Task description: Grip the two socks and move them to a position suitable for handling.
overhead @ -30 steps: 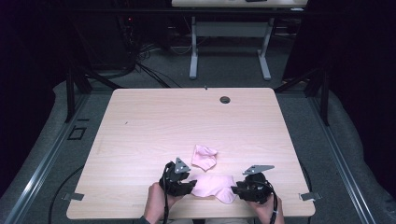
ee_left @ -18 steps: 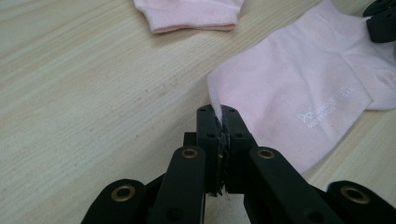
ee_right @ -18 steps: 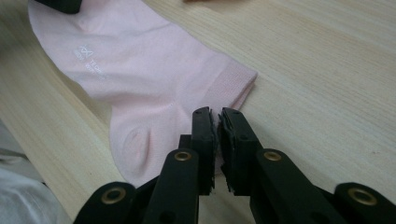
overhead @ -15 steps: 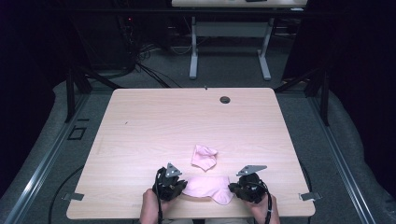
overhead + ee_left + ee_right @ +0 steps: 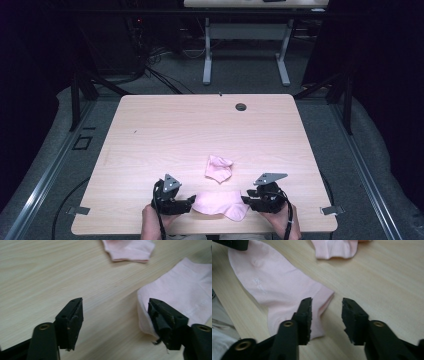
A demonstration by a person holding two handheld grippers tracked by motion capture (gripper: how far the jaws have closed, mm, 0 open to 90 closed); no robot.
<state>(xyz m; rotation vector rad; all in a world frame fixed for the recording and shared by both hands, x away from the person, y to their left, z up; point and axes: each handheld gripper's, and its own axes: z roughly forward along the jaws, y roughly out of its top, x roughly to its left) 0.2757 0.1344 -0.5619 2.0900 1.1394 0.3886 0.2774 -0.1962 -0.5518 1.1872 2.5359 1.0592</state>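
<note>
A flat pink sock (image 5: 220, 204) lies near the table's front edge, between my two grippers. My left gripper (image 5: 189, 202) sits at its left end. Its jaws have just been opening and stand wide (image 5: 115, 302), with the sock's edge (image 5: 185, 287) beside the right-hand jaw and bare wood between the two. At the sock's right end, my right gripper (image 5: 246, 200) has also just been opening (image 5: 327, 301). The sock (image 5: 279, 282) runs under its left-hand jaw and the pads do not press it. A second, crumpled pink sock (image 5: 219, 168) lies just beyond.
The light wooden table (image 5: 165, 135) stretches bare toward the back, with a dark cable hole (image 5: 241, 106) near its far edge. The person's hands reach over the front edge. Another table's legs (image 5: 245, 55) stand on the grey floor beyond.
The left gripper has slid left and toward the front edge, drawing the sock out flat. Both grippers have opened off the sock ends. The right hand has hardly moved.
</note>
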